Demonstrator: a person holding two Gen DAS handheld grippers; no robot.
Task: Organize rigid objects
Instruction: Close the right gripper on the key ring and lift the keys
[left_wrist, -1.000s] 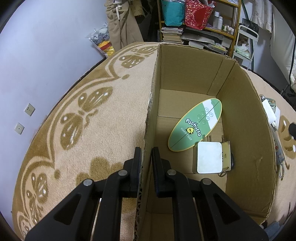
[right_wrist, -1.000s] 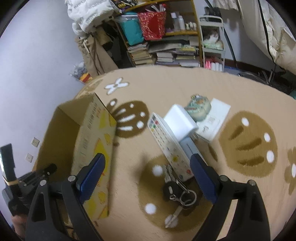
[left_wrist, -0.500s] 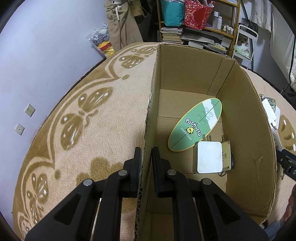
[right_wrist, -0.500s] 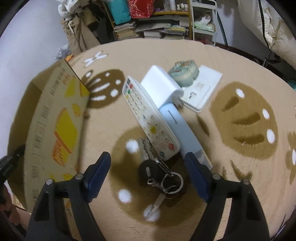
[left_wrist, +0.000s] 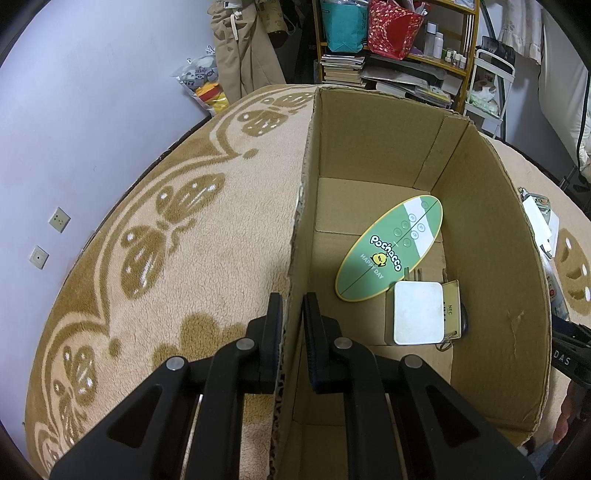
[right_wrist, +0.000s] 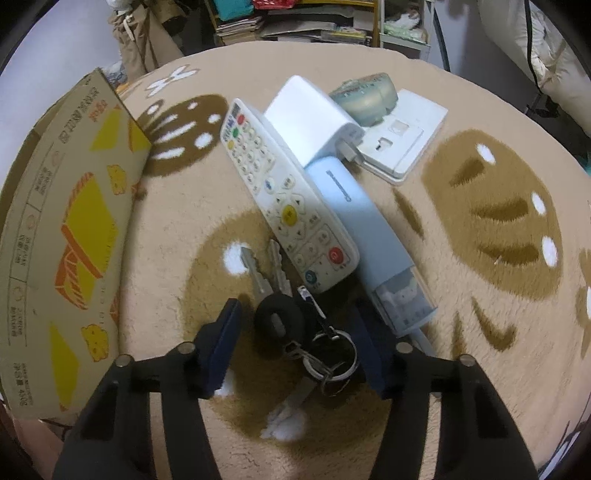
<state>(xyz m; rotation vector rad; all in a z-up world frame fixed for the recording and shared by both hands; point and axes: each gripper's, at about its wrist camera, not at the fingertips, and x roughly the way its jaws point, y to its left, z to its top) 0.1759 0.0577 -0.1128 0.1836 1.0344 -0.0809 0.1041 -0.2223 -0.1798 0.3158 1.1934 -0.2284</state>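
The right hand-held gripper (right_wrist: 295, 343) has dropped lower over the keys (right_wrist: 291, 325) on the rug (right_wrist: 480, 295), jaws closing around them (not yet touching); the left hand-held gripper (left_wrist: 293, 325) stays pinching the box (left_wrist: 491, 258) wall.

Inside the cardboard box (left_wrist: 491, 236), the white square case (left_wrist: 418, 313) covers most of a tan card (left_wrist: 451, 306), its print too small to read, and a dark thing behind it (only an edge shows) cannot be identified.
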